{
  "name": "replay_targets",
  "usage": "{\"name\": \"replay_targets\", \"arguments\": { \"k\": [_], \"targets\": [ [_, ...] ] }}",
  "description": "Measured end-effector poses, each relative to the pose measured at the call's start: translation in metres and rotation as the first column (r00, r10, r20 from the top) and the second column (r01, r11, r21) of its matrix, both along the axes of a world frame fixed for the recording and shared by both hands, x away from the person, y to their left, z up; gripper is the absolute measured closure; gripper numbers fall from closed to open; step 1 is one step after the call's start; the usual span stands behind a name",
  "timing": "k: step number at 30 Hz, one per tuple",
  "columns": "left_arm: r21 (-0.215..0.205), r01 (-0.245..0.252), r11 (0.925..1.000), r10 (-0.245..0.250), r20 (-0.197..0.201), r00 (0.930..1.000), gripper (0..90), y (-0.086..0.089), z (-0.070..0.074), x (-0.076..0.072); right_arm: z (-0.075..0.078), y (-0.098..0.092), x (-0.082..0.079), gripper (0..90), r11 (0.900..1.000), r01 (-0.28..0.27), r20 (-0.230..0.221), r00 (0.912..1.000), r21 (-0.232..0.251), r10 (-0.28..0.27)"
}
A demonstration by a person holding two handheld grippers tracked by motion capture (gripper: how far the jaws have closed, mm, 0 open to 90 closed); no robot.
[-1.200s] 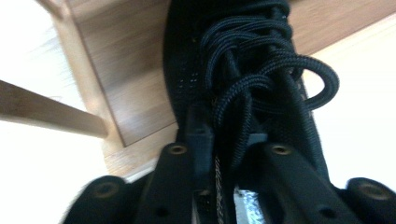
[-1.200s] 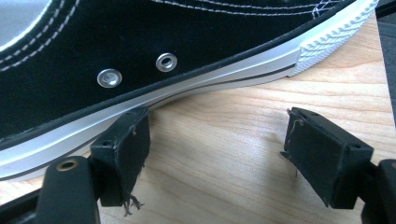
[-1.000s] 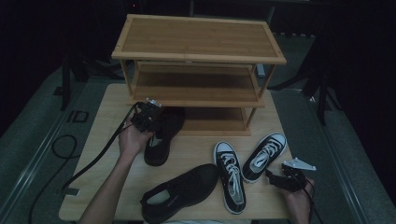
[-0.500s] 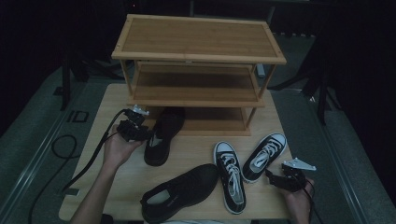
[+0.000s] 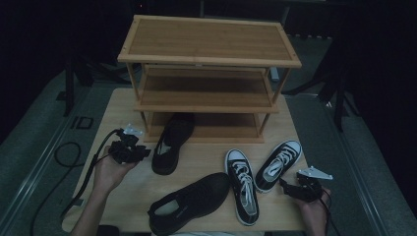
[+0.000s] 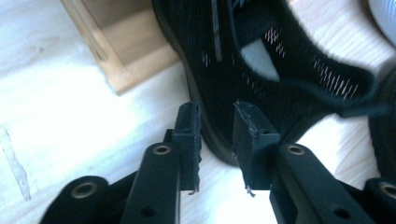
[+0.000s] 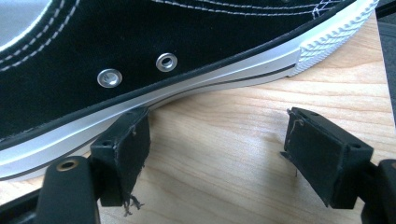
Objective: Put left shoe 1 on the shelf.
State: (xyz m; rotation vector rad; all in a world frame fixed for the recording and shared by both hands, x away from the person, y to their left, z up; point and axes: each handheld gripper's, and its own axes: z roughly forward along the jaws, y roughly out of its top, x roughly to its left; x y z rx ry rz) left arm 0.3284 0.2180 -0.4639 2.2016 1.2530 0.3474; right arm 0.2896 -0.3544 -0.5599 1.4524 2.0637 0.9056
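Now left hand-held gripper (image 6: 217,116) closing, empty, at black shoe (image 6: 261,60) edge — right (image 7: 217,140) released.

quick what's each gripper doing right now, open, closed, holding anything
Left gripper: open, jaws just been closing, holding nothing, aimed at the black mesh shoe.
Right gripper: open, empty, beside the black-and-white sneaker.

Four shoes sit on the table (image 5: 115,105): two black slip-ons (image 5: 172,142) (image 5: 189,201), two black-and-white sneakers (image 5: 242,191) (image 5: 278,158). One wooden rack (image 5: 209,44) stands at the far edge
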Motion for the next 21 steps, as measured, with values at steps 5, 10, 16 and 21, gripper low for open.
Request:
{"name": "replay_targets", "arguments": {
  "k": [5,10,16,21],
  "targets": [
    [0.015,0.005,0.9999,-0.004,-0.018,0.9998,82.3,0.002,-0.01,-0.005,0.0,0.0,0.0,22.3,1.0,0.0,0.0,1.0,0.0,0.0],
    [0.057,0.037,0.9977,-0.034,-0.043,0.9985,89.9,-0.003,-0.022,-0.011,0.0,0.0,0.0,22.3,1.0,0.0,0.0,1.0,0.0,0.0],
    [0.062,0.062,0.9961,-0.056,-0.083,0.995,90.0,-0.01,-0.039,-0.02,0.0,0.0,0.0,22.4,1.0,0.0,0.0,1.0,0.0,0.0],
    [0.065,0.084,0.9944,-0.076,-0.11,0.991,90.0,-0.018,-0.052,-0.023,0.0,0.0,0.0,22.4,1.0,0.0,0.0,1.0,-0.001,0.0]
  ]
}}
